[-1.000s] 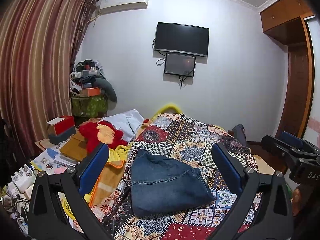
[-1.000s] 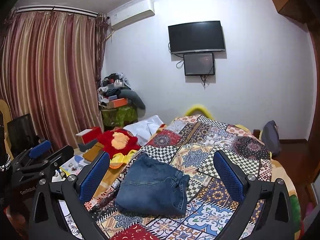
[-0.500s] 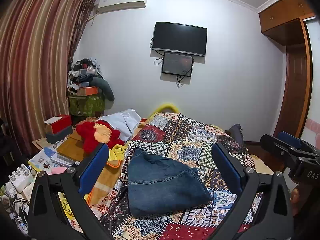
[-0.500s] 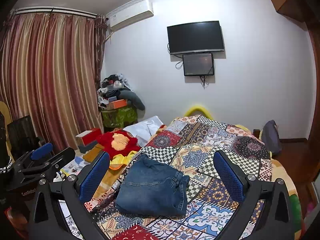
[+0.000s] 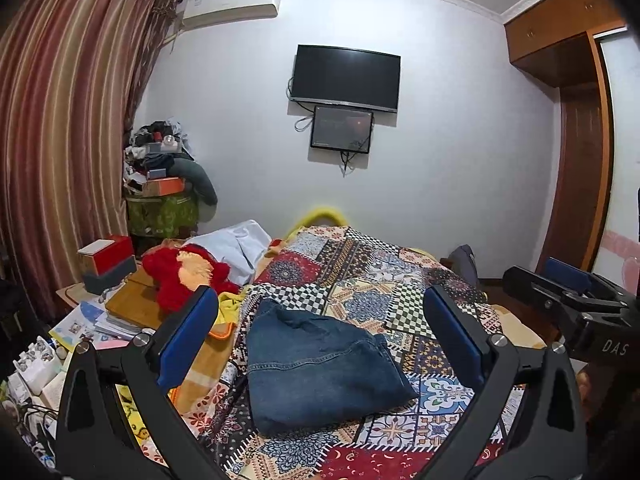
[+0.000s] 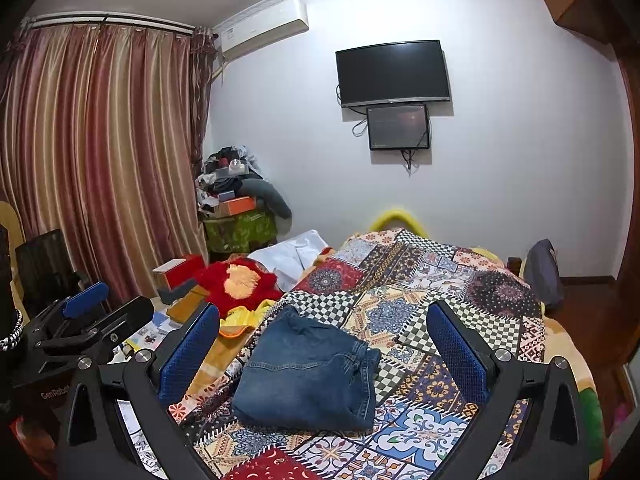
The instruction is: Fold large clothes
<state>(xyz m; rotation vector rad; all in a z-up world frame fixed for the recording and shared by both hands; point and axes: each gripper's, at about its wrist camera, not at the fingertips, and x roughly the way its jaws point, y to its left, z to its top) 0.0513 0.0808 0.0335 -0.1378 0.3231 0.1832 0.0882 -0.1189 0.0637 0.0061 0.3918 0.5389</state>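
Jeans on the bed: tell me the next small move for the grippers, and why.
Probably pull both grippers back and leave the jeans alone. They already lie as a compact folded bundle on the patchwork quilt, and both the left gripper and right gripper are wide open, holding nothing, above the fabric rather than touching it. The fold looks finished, though its far side is hidden.

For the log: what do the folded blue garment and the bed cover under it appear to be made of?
The folded garment looks like denim: faded mid-blue, matte, with pale stitched seams and thick, stiff-looking folds, probably jeans. The bed cover looks like thin printed woven cloth, likely cotton: flat, matte patchwork-style squares in checks and medallions, draping in soft wrinkles. Whether the patches are sewn or only printed cannot be told.
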